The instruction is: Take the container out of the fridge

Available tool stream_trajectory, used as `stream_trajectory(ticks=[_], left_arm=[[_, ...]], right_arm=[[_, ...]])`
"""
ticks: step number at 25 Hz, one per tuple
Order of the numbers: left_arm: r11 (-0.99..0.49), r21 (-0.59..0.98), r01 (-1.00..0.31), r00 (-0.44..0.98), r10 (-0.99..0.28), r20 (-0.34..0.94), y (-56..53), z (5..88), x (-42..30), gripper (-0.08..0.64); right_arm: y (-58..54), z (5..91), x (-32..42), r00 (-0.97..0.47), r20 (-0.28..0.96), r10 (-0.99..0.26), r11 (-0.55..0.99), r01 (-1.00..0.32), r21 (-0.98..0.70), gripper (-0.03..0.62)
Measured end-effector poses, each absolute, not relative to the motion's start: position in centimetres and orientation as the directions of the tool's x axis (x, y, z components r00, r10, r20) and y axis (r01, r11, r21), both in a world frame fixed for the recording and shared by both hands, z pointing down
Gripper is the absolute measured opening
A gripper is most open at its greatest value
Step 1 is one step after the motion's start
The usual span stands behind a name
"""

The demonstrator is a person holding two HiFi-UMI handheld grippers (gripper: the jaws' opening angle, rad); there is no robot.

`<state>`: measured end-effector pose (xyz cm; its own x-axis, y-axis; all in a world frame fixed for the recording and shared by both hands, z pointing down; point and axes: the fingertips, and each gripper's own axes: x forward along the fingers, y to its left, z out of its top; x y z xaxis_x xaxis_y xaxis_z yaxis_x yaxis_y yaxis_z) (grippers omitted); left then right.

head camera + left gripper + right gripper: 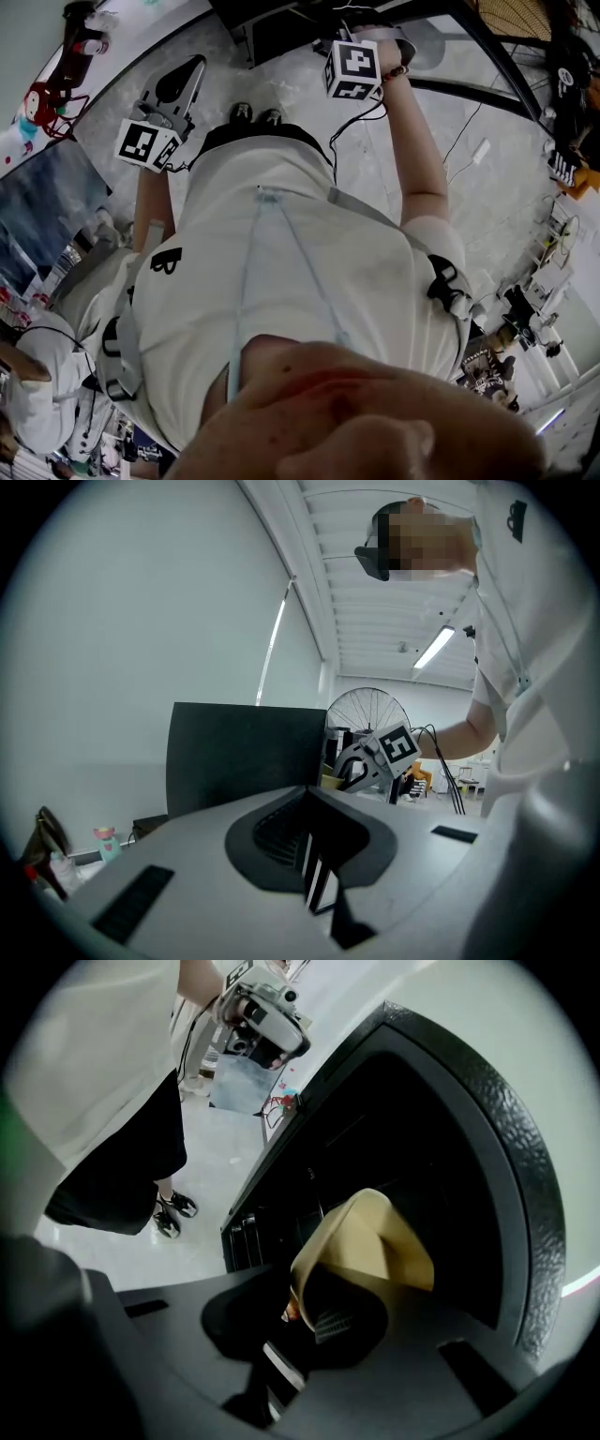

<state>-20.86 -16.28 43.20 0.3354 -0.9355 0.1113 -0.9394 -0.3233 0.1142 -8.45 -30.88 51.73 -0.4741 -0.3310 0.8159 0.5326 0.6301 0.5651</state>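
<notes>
a: what's the right gripper (305,1319) doing?

b: its jaws are clamped on the rim of the tan container (367,1241). the container's wall runs down between the two pads, and the rest of it tilts up and away from them.

a: and where is the container?

b: at the mouth of the black fridge (514,1162), against the dark inside, close to the pebbled frame on the right. whether it sits on a shelf or hangs from the grip alone, i can't tell.

a: the left gripper (312,860)?

b: jaws together, nothing between them. it's up in the air, looking across the room at a dark upright panel (246,752) with a spoked wheel (366,710) behind it. the right gripper's marker cube (397,746) shows just beside the panel's right edge, with a sliver of yellow under it.

a: and the head view?

b: steeply down the person's white shirt (281,281) to black shoes (255,114) on a pale grey floor (450,131). the left gripper is out over the floor at the left. the right gripper is raised ahead near the top edge, and the two are well apart.
</notes>
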Motion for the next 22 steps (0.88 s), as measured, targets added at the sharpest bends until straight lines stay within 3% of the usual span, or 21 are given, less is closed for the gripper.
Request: stream_trajectory(ticks=[22], left_arm=[[-0.491, 0.128, -0.862, 0.504, -0.858, 0.097, -17.0, 43.2, -15.2, 0.009]], right_arm=[[-23.5, 49.9, -0.5, -0.422, 0.873, -0.246, 0.777, 0.452, 0.438, 0.054]])
